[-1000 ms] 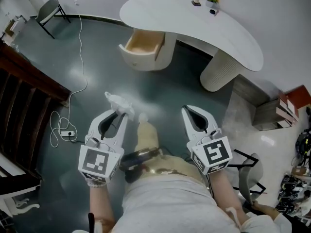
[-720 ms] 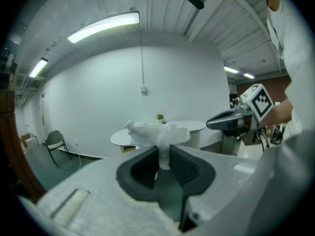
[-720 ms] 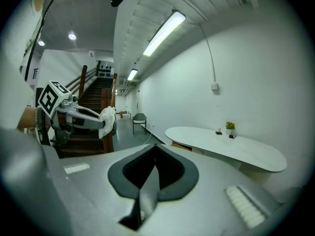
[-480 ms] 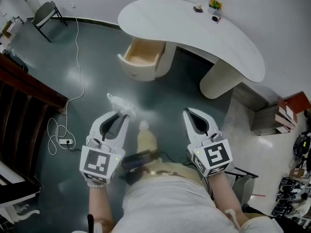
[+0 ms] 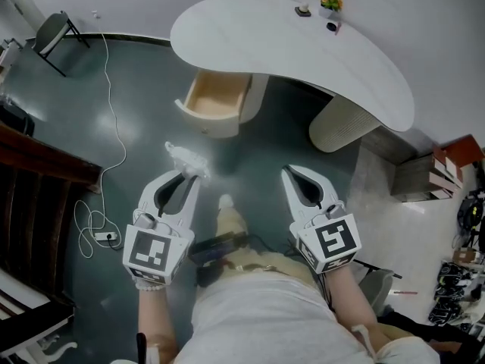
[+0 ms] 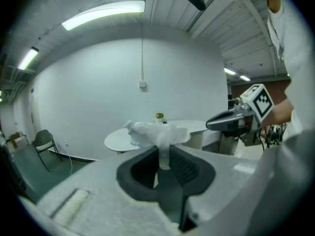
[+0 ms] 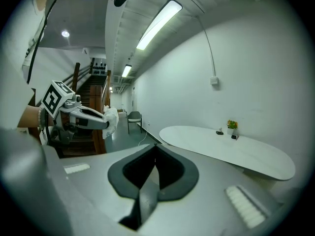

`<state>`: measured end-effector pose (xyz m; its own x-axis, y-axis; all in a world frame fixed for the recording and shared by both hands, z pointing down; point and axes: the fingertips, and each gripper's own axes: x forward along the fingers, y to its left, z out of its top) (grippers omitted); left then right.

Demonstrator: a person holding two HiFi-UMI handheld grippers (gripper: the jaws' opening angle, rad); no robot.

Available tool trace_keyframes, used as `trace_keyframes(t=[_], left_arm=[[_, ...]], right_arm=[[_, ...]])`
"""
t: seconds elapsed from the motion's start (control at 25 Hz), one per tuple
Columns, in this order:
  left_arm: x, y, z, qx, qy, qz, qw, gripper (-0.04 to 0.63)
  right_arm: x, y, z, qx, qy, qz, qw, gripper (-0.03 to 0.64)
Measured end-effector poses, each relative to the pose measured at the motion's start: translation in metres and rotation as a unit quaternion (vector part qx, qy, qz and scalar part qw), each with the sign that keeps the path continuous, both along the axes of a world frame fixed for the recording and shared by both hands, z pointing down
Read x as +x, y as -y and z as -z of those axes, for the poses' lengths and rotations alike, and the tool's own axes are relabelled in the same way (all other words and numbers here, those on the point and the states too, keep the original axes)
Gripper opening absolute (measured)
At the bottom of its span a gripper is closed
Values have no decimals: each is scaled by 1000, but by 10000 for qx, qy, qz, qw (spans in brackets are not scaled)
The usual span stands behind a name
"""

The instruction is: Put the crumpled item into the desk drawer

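Crumpled item (image 5: 186, 158) still clamped; drawer (image 5: 218, 97) nearer.

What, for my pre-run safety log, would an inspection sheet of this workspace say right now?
Surface: white curved desk, top mostly bare.
Job's things: drawer open, nothing seen inside; crumpled item held short of the drawer.
Clutter: small plant and small objects at the desk's far edge.
Grippers: left gripper shut on the crumpled item; right gripper shut, empty.
Cables: white cable trails over the floor to a power strip.
Surroundings: chair far left; dark wooden staircase on the left.
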<state>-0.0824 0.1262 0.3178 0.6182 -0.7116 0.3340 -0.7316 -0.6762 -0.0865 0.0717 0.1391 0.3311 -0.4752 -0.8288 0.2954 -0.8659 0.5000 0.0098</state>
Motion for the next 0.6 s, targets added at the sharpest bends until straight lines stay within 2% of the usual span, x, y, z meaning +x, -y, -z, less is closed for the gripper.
trace_keyframes(t=[0.44, 0.6], left_arm=[[-21, 92, 2, -162, -18, -126, 9998, 58], [-28, 126, 6, -51, -61, -222, 9997, 58]], right_arm=[[-20, 87, 1, -117, -37, -146, 9998, 5], [-27, 118, 5, -120, -56, -210, 9997, 5]])
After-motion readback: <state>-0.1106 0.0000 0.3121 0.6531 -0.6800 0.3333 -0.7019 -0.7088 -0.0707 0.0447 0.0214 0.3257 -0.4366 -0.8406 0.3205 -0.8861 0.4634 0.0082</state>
